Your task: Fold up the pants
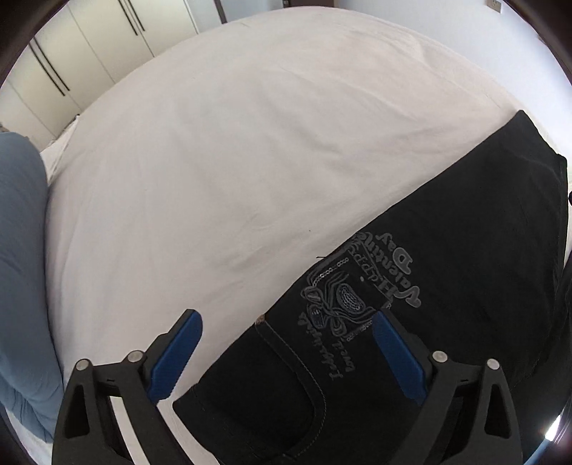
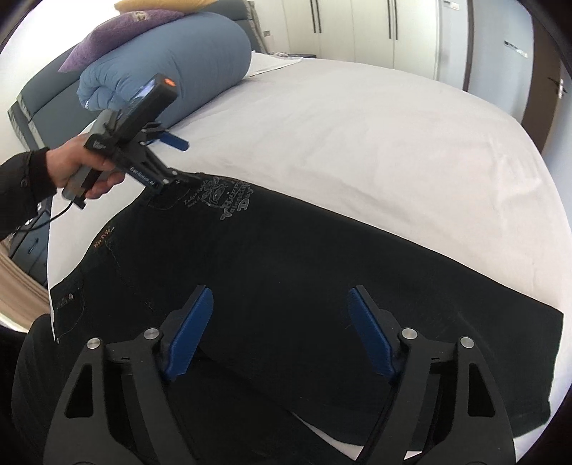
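Note:
Black pants [image 1: 464, 232] with a grey embroidered print [image 1: 361, 286] lie flat across the white bed sheet [image 1: 232, 161]. My left gripper [image 1: 286, 316] hangs open over the waist end, one blue pad above the sheet and the other above the print, with nothing pinched. The right wrist view shows the same pants [image 2: 304, 268] stretched from the waist at the left to the leg end at the right. My right gripper [image 2: 280, 291] stands open above the middle of the legs, its pads apart from the cloth. A hand holds the left gripper [image 2: 178, 157] at the pants' far waist corner.
A rolled blue duvet [image 2: 171, 60] lies at the head of the bed, with a purple pillow [image 2: 118, 32] behind it. White wardrobe doors [image 2: 357, 25] line the far wall. The bed's near edge [image 2: 50, 257] drops off at the left, by the waistband.

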